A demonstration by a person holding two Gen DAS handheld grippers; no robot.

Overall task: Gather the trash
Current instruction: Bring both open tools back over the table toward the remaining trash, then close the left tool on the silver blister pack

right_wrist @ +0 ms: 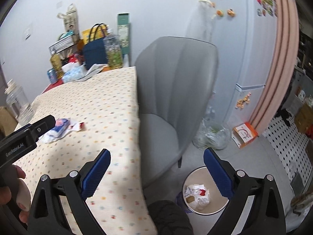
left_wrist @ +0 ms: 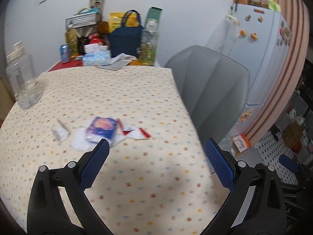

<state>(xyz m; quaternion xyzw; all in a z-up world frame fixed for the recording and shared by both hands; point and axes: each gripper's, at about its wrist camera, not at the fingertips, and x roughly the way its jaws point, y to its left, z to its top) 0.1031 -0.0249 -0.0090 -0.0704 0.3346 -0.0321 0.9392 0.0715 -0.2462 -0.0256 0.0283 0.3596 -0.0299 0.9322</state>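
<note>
Kitchen corner, table under a dotted cream tablecloth (left_wrist: 125,98), grey chair (left_wrist: 211,90) pulled up at its right side, fridge behind. The left gripper (left_wrist: 156,150) has its blue pads spread wide with nothing between them, held over the near part of the cloth. Just past its left fingertip, lower-left of centre in the left wrist view, lies the trash pile (left_wrist: 103,131): a blue-and-pink wrapper on crumpled white tissue, torn red-and-white paper scraps (left_wrist: 137,133) trailing right, and a small clear wrapper (left_wrist: 60,132) just left of it. The pile's long axis runs left-right across the frame, roughly crosswise to the fingers. The right gripper (right_wrist: 156,154) also has jaws wide and empty, straddling the table's right edge with the chair seat ahead. In its view the same trash pile (right_wrist: 58,131) sits far left, beside the left gripper's finger, so the left hand is judged nearer by a good margin. Only the right wrist view shows the waste bin (right_wrist: 187,178) on the floor at lower right, already holding crumpled paper and a red scrap; the left view misses it. The clear jar (left_wrist: 21,78) at the table's left edge shows in both views.
</note>
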